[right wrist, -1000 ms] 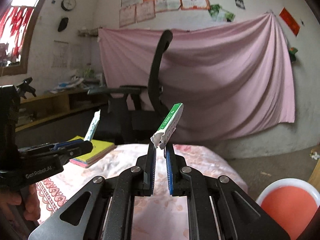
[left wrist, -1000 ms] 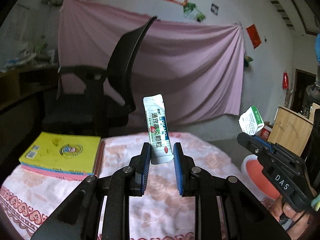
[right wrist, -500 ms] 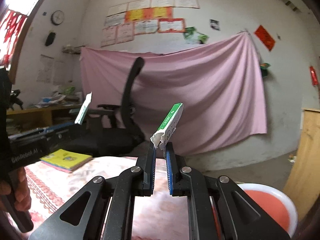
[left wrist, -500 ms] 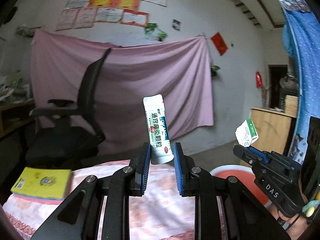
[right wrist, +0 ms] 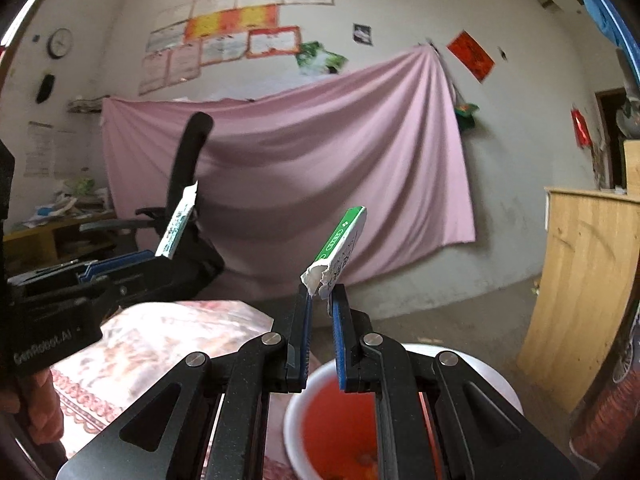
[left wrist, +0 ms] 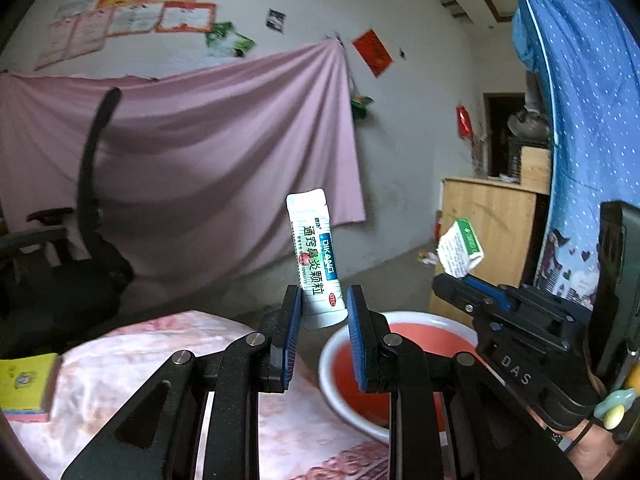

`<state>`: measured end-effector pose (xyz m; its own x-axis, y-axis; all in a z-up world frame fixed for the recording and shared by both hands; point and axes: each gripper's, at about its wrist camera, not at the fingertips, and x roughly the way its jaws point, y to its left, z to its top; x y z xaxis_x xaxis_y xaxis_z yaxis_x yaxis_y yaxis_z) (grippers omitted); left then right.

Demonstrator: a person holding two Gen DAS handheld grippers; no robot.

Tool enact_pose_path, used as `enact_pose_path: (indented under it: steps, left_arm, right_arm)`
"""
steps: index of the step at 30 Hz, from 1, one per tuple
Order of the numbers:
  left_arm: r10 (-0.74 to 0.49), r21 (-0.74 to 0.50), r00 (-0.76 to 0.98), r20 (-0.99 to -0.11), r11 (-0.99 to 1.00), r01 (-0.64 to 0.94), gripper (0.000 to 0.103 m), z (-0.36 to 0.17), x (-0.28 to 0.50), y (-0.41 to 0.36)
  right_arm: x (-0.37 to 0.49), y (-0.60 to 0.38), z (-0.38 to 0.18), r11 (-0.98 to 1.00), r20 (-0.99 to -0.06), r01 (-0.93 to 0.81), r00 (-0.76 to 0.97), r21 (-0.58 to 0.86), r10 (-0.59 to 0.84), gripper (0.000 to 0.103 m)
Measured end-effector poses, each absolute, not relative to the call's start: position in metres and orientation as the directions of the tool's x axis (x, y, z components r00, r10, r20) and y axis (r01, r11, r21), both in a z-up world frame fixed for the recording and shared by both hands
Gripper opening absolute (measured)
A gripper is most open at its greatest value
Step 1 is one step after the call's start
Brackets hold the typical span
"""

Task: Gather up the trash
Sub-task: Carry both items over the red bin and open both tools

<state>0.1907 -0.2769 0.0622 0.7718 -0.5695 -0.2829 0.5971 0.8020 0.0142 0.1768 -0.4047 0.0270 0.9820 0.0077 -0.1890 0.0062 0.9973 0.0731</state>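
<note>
Left tongs (left wrist: 323,308) clamped on upright white sachet (left wrist: 315,256), above table (left wrist: 160,360) edge, beside basin (left wrist: 420,344) rim. Right tongs (right wrist: 321,304) pinched on torn green-white packet (right wrist: 340,250), over red basin; open floor (right wrist: 460,312) beyond.

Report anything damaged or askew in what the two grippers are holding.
The green-and-white box in the right gripper is torn: its lower end is ragged and crumpled, and it leans to the right. The white sachet in the left gripper stands nearly upright and looks intact.
</note>
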Motion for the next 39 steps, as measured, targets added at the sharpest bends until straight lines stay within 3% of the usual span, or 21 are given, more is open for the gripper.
enact_pose_path:
  steps: [9,16,20,26,28,29,39]
  left_arm:
    - [-0.605,-0.035,0.695,-0.39,0.764,0.645,0.019,0.043,0.211,-0.315]
    - [-0.645,-0.159,0.56,-0.521,0.717,0.679,0.02,0.033,0.233,-0.335]
    - [-0.64,-0.17,0.544,-0.543,0.718,0.675,0.02,0.031,0.239,-0.342]
    - [-0.627,-0.177,0.54,-0.562,0.729,0.662,0.02,0.029,0.244,-0.34]
    - [-0.623,-0.182,0.537,-0.568,0.732,0.657,0.02,0.027,0.245,-0.338]
    - [-0.621,-0.183,0.536,-0.571,0.733,0.655,0.02,0.027,0.245,-0.337]
    - [-0.607,-0.207,0.556,-0.568,0.759,0.617,0.028,0.023,0.246,-0.325]
  right_arm:
    - [0.187,-0.445,0.015,0.983,-0.302,0.07,0.953,0.169,-0.016,0.009]
    - [0.2,-0.464,0.0,0.966,-0.427,0.129,0.904,0.222,-0.022,0.01]
    - [0.204,-0.471,-0.008,0.959,-0.477,0.158,0.879,0.235,-0.028,0.01]
    - [0.202,-0.48,-0.011,0.951,-0.496,0.178,0.868,0.253,-0.03,0.014]
    - [0.203,-0.481,-0.01,0.951,-0.495,0.178,0.869,0.254,-0.03,0.03]
    - [0.203,-0.481,-0.01,0.95,-0.491,0.176,0.871,0.257,-0.028,0.032]
    - [0.203,-0.482,-0.01,0.951,-0.486,0.172,0.874,0.258,-0.026,0.032]
